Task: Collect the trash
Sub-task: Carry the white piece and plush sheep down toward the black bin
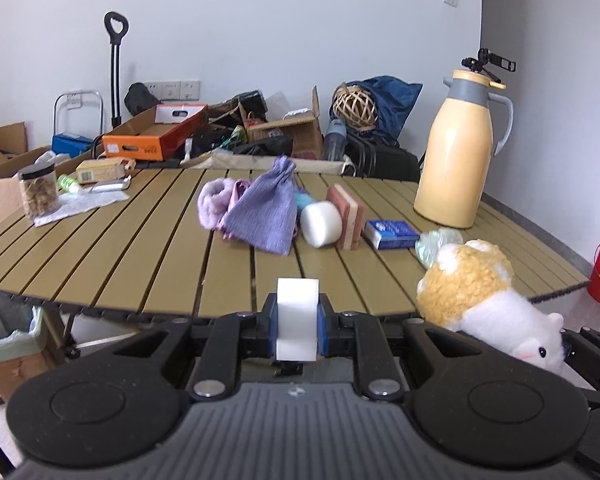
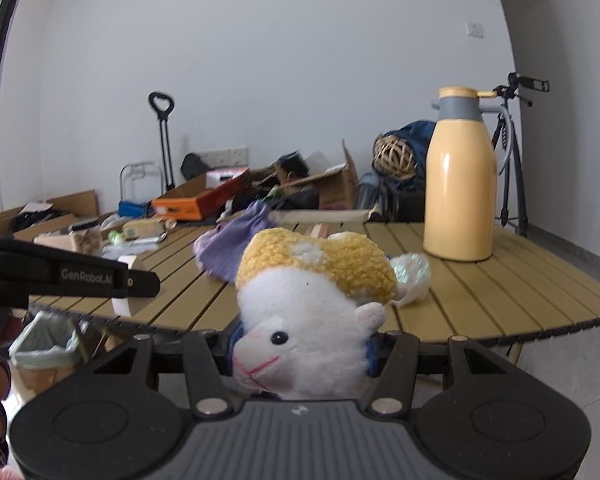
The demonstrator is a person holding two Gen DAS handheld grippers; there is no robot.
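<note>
Holding loads in both grippers, off the near table edge: white foam block (image 1: 297,318) is clamped in the left gripper (image 1: 297,324), plush sheep toy (image 2: 308,320) is clamped in the right gripper (image 2: 302,354).

Jaws are closed narrow on the block and spread wider around the plush body; neither item is touching the slatted table (image 1: 140,248). Nothing is seen deposited yet: the lined trash bin (image 1: 4,340) sits below the table's left edge, contents not visible. Left on the table are a crumpled plastic wrapper (image 1: 436,242), blue packet (image 1: 392,234), white foam cylinder (image 1: 322,224), pink sponge (image 1: 346,216), purple pouch (image 1: 264,212) and a thermos (image 1: 456,152). Task is judged early; two items are in transit, the wrapper and packet likely remain to be collected.
</note>
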